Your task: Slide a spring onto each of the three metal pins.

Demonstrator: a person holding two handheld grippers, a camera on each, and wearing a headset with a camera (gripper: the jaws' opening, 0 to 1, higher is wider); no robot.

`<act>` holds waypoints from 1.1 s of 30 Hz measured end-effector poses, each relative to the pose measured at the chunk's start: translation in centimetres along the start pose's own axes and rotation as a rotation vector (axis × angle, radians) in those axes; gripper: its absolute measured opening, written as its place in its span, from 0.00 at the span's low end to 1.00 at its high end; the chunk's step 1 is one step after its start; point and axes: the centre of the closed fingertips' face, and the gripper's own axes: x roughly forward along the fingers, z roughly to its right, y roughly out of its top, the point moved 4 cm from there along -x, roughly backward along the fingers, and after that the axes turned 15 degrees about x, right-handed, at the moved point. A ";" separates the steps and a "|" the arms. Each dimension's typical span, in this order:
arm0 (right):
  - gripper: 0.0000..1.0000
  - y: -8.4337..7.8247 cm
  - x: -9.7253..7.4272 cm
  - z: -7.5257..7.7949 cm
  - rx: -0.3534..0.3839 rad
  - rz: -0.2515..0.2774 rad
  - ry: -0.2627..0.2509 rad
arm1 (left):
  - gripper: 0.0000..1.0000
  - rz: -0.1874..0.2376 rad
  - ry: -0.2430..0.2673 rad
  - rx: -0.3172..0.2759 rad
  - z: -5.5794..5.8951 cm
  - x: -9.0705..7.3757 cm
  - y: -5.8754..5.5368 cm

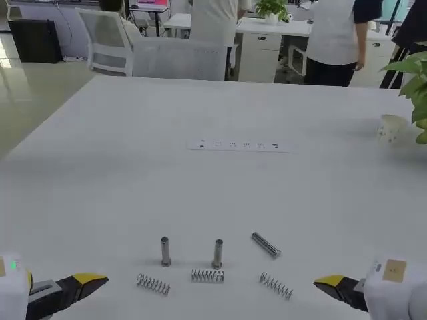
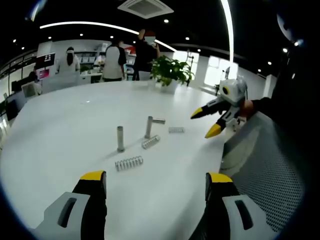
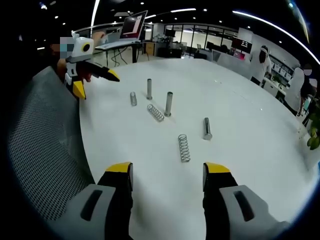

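The three springs (image 1: pixel 207 275) lie loose on the table (image 1: pixel 213 187), each just in front of a pin. Two pins (image 1: pixel 165 251) stand upright; the third pin (image 1: pixel 265 245) lies flat on the right. Nothing is threaded, so you're at the first step. Your left claw (image 2: pixel 156 177) and right claw (image 3: pixel 167 167) gape wide, empty. Next, pinch one spring and line it over an upright pin.

Pins: I count three at lower centre: left upright pin (image 1: pixel 165 251), middle upright pin (image 1: pixel 217 253), lying pin (image 1: pixel 265 245).
Springs: three, in a row just below the pins: left spring (image 1: pixel 153 285), middle spring (image 1: pixel 207 275), right spring (image 1: pixel 276 285).
My grippers: two: left gripper (image 2: pixel 155 182), right gripper (image 3: pixel 167 172).
Cups: one paper cup (image 1: pixel 391 128) at the right edge.
Strips: one socket strip (image 1: pixel 238 145) at mid-frame.
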 end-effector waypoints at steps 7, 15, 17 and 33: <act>0.54 0.1 -0.1 0.1 0.007 0.004 -0.004 | 0.77 -0.004 0.003 0.002 0.0 0.0 0.0; 0.53 0.2 -0.2 0.3 0.012 0.013 -0.011 | 0.77 -0.004 0.006 0.002 -0.1 -0.1 0.1; 0.52 0.3 -0.2 0.3 0.015 0.015 -0.014 | 0.77 -0.002 0.008 -0.001 -0.1 -0.1 0.1; 0.45 2.2 -0.1 2.0 0.009 0.021 -0.056 | 0.77 -0.005 -0.009 0.001 0.1 0.1 -0.1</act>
